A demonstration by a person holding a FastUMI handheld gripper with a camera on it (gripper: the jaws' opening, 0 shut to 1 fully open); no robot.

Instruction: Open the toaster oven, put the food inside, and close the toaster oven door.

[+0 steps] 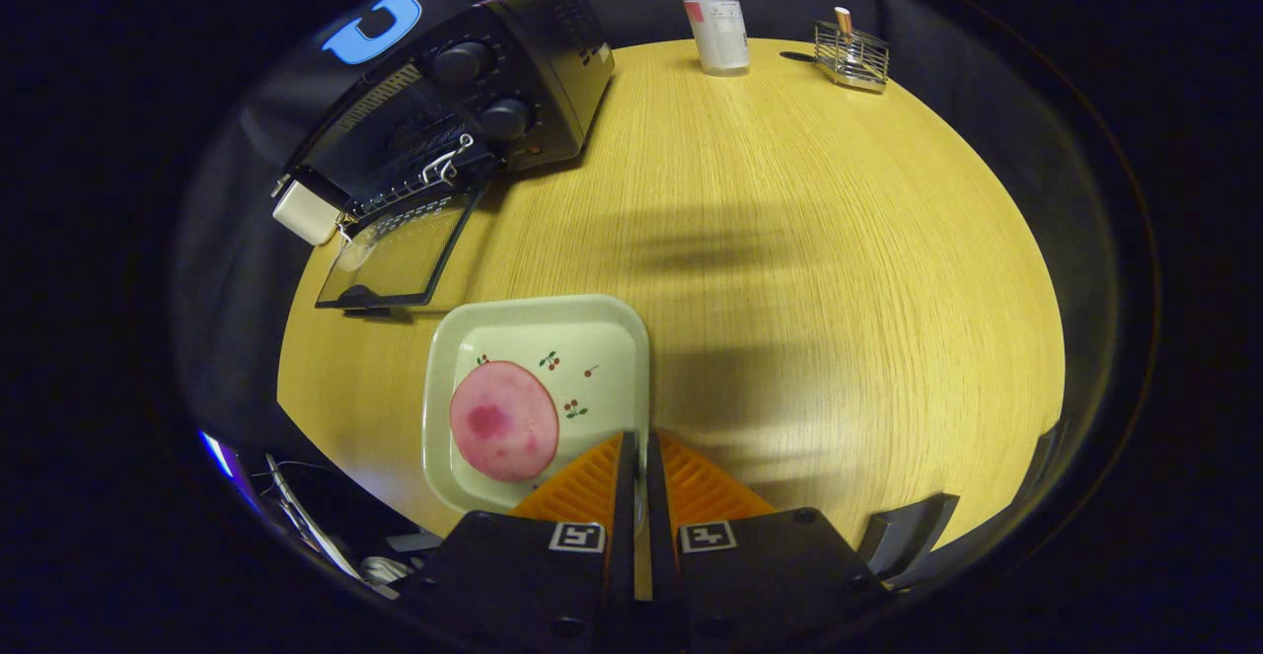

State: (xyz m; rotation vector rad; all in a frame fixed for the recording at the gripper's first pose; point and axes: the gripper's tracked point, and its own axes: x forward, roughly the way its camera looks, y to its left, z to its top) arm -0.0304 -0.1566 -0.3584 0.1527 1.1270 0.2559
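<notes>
Starting at the left, we see the black toaster oven [474, 107] standing on the far left part of the wooden counter [809, 240], its glass door [395, 254] folded down flat toward us and lying open on the counter surface. A wire rack [434, 176] shows at the mouth of the oven, and two round knobs [483, 92] sit on its front panel, with a small white block [306, 212] at the oven's left corner. Nearer to us, just ahead of the open door, rests a pale square tray [602, 324] decorated with little cherry sprigs; on it lies the food [503, 420], a round pink slice, sitting on the tray's left half. Our tool [638, 457] comes next: its two orange fingers [592, 481] are drawn close together with only a thin gap, and the right rim of the tray runs into that gap, so the tool appears to be pinching the tray's edge. The food lies just left of the fingers, not touching them. Farther right, across a broad bare stretch of counter, a clear bottle [717, 23] with a label stands at the far edge, and to its right sits a small wire holder [852, 55] with a stick-like item upright in it.
</notes>
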